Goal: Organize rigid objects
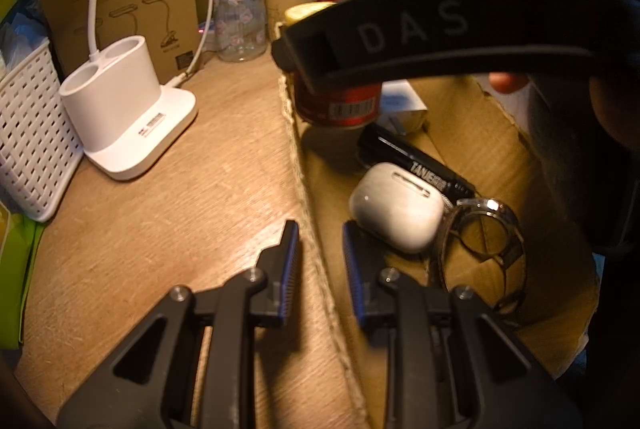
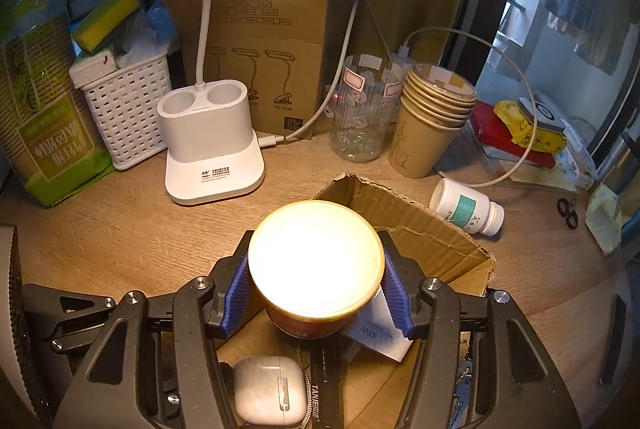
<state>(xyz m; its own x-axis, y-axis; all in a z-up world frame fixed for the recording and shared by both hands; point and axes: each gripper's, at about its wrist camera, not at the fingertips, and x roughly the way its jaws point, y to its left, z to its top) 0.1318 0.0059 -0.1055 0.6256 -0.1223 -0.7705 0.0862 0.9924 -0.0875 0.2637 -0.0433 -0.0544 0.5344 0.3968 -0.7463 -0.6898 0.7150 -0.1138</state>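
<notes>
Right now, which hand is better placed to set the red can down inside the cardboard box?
The right gripper: its fingers already clamp the red can above the cardboard box. The left gripper is empty, straddling the box's edge.

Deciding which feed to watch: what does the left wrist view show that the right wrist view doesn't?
Only the left wrist view shows the clear-framed glasses in the cardboard box and the left gripper straddling its wall. Only the right wrist view shows the white pill bottle lying outside the box. Both show the can held by the right gripper, and the earbud case.
</notes>
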